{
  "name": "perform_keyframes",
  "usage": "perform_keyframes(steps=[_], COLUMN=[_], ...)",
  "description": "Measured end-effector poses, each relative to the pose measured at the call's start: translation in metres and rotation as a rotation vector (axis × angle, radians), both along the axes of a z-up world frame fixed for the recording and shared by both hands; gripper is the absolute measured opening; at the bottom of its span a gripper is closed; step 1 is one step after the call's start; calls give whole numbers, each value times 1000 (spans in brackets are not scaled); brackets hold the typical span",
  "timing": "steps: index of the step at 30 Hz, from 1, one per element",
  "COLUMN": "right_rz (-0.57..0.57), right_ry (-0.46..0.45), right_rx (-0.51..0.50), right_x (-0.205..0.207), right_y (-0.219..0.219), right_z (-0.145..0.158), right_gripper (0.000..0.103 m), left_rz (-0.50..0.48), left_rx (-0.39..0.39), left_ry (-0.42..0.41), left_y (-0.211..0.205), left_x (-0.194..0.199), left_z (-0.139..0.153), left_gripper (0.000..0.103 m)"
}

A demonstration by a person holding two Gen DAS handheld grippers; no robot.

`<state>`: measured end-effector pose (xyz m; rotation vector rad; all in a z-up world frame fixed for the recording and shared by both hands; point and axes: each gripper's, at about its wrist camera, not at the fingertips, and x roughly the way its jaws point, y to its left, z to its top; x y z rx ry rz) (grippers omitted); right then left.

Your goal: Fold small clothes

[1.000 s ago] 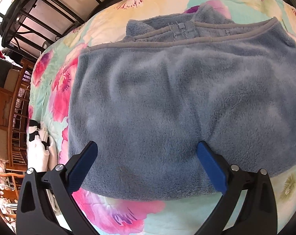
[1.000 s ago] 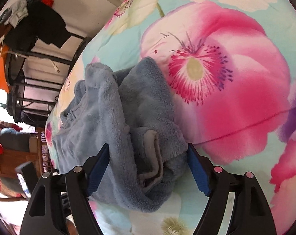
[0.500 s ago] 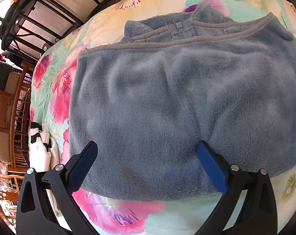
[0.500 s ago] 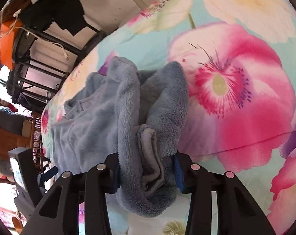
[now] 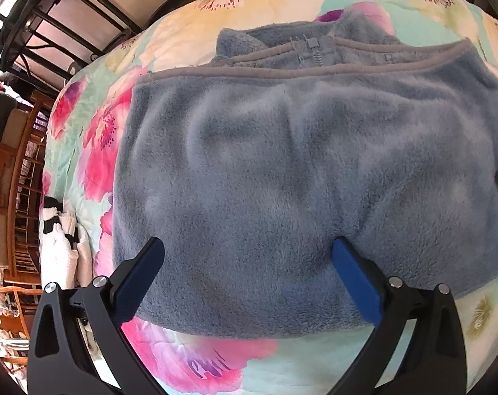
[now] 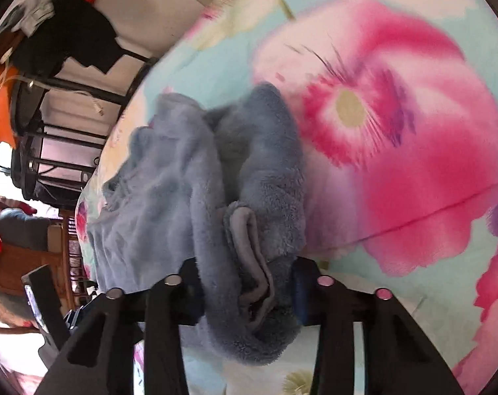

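Observation:
A blue-grey fleece jacket (image 5: 298,177) lies folded on a floral bedspread (image 5: 199,355), zipper and collar at its far edge. My left gripper (image 5: 249,256) is open, its blue-padded fingers resting over the jacket's near edge. In the right wrist view my right gripper (image 6: 249,293) is shut on the bunched end of the jacket (image 6: 245,230), with a grey-trimmed hem squeezed between the pads and lifted slightly off the bedspread (image 6: 413,164).
White socks with black stripes (image 5: 63,230) lie at the bed's left edge. A black metal bed frame (image 5: 51,16) and wooden furniture (image 5: 5,171) stand beyond. Dark clothes (image 6: 67,42) hang on a rack at the upper left in the right wrist view.
My right gripper closed on the bunched end of the fleece and is pulling it, with motion blur now. My left gripper stayed open and almost still.

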<state>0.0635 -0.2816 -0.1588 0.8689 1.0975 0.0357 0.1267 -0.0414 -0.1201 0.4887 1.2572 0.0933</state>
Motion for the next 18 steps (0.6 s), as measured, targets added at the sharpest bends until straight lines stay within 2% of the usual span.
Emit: perform_keyframes(steps=[3,7,14,18], right_rz=[5,32,102,145], right_ry=[-33,-81,-161,-190], right_rx=[-35,-113,-235,-264], right_x=[3,2,1,0], right_y=[8,21,58,80], right_z=[24,55,100,116], right_gripper=[36,35,35,34], left_rz=[-6,2,29,66], left_rx=[8,-21,-188,-173], left_ry=[-12,-31,-96,-60], left_y=[-2,0,10,18], left_x=[-1,-1,3,12], left_z=[3,13,51,41], left_gripper=[99,99,99,99])
